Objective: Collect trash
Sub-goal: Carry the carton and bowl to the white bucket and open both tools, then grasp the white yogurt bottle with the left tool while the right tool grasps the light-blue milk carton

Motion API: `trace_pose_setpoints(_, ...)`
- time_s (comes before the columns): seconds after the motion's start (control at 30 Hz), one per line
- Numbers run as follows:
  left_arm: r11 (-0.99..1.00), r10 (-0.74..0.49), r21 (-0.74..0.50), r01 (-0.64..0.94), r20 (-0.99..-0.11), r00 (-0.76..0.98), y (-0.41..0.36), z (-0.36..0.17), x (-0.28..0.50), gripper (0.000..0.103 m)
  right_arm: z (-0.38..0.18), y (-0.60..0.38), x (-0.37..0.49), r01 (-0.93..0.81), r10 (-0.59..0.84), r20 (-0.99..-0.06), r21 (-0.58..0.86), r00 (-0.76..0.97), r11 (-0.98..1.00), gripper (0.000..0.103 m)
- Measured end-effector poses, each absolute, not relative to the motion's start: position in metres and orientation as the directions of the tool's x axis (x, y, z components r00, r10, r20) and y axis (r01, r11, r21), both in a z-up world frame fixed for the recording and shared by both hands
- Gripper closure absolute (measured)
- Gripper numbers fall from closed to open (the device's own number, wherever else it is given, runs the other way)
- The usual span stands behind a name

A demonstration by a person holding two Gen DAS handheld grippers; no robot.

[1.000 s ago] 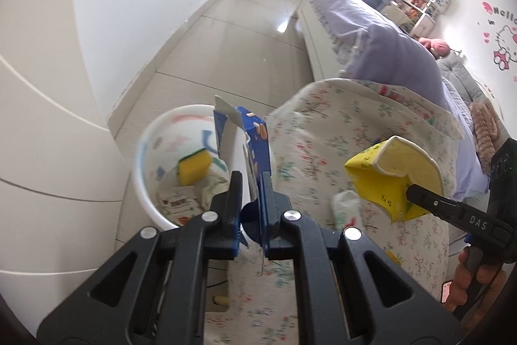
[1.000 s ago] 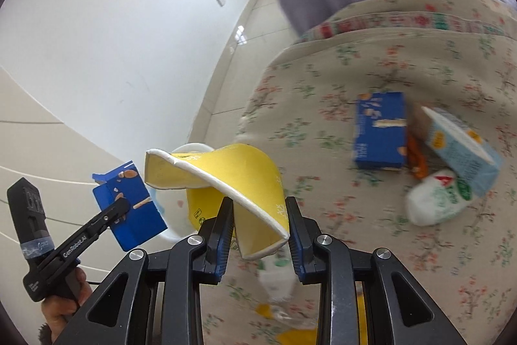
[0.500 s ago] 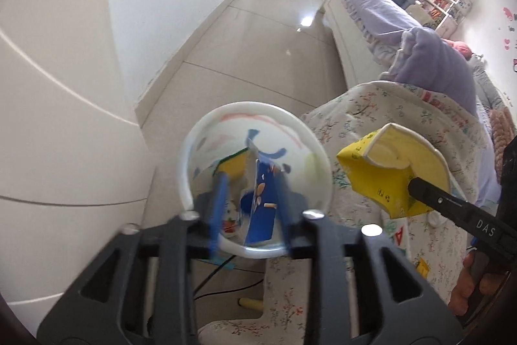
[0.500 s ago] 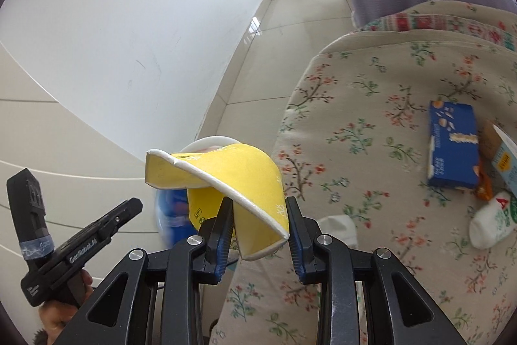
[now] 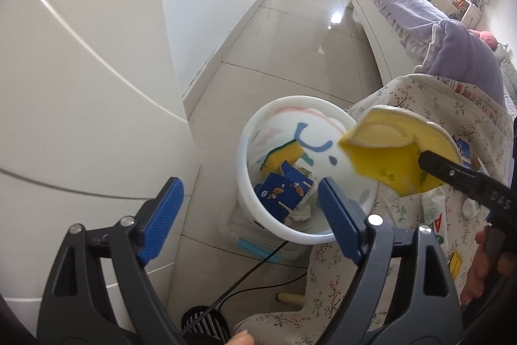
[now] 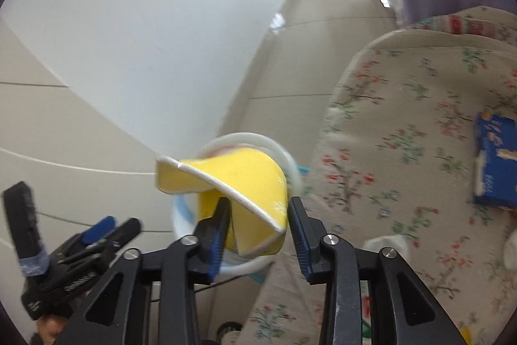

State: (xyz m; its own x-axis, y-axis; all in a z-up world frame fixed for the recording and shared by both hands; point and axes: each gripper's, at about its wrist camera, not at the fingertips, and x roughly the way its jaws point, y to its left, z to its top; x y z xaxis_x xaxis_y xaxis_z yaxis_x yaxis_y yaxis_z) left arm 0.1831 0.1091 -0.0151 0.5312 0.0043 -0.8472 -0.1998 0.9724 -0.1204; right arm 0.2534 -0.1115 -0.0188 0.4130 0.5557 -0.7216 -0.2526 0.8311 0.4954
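Observation:
A white trash bin stands on the floor beside the flowered table; it also shows in the right wrist view. Inside it lie a blue snack box and a yellow sponge. My left gripper is open and empty just above the bin's near rim. My right gripper is shut on a crushed yellow paper cup, held over the bin's right rim; the cup also shows in the left wrist view.
The flowered tablecloth carries a blue box and a white wrapper. A small white bottle lies near the table edge. White wall and cabinet stand left of the bin. A black cable runs on the floor.
My left gripper opened over the bin and the blue snack box dropped inside. My right gripper carried the yellow cup left, to above the bin's rim.

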Motion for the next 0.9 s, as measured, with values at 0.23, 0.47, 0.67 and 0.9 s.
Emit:
trace_pose_setpoints(0.23, 0.971, 0.020, -0.108, -0.212, -0.851, 0.525, 0.108, -0.014, 0.181, 0.010, -0.007, -0.122, 0.249, -0.262, 0.533, -0.710, 0.465, 0.460, 0.846, 0.031)
trace_pose_setpoints(0.47, 0.972, 0.007, -0.118, -0.202, -0.849, 0.528, 0.100, -0.010, 0.177, 0.007, 0.001, -0.144, 0.238, -0.228, 0.474, -0.739, 0.417, 0.479, 0.880, 0.031)
trace_pose_setpoints(0.67, 0.969, -0.025, -0.144, -0.201, -0.867, 0.498, 0.091, -0.011, 0.175, 0.006, 0.012, -0.171, 0.222, -0.191, 0.427, -0.765, 0.384, 0.483, 0.903, 0.031)
trace_pose_setpoints(0.9, 0.967, -0.091, -0.187, -0.172, -0.888, 0.451, 0.071, -0.014, 0.173, 0.006, 0.009, -0.212, 0.206, -0.142, 0.355, -0.804, 0.328, 0.476, 0.934, 0.030)
